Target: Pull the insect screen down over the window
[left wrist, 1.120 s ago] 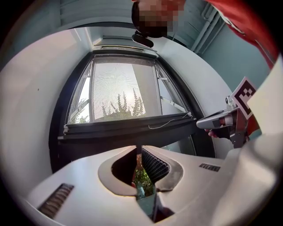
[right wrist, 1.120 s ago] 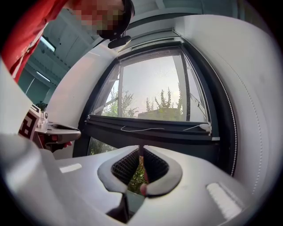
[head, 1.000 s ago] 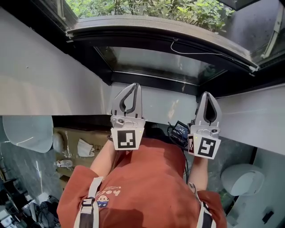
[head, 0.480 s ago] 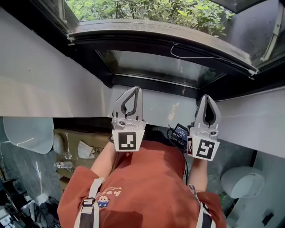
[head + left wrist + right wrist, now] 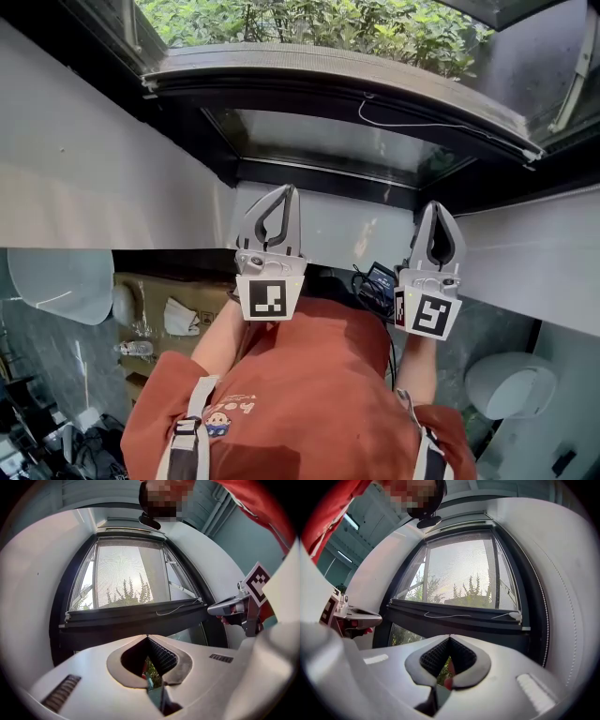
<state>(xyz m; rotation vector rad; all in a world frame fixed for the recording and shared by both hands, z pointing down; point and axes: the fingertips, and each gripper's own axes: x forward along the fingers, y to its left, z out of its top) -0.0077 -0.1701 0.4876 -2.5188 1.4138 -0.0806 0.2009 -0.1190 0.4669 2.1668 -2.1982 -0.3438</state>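
Head view first: left tool and right tool hang level, side by side in front of the window. Both have their jaws pressed together with nothing between them, and both are short of the screen's dark bar, which crosses the opening with a thin white cord trailing along it. Below that bar a strip of bare pane shows. Left gripper view: its jaws meet at the tips on nothing. Beyond them the screen fills the window from the top down to the bar, with uncovered glass underneath, and the right tool is off to the side, touching nothing. Right gripper view: jaws likewise closed and empty, the screen above the bar, the cord lying on it, clear glass below. By my reading the screen is most of the way down — the last stretch to the lower frame is left, and neither tool has hold of bar or cord.
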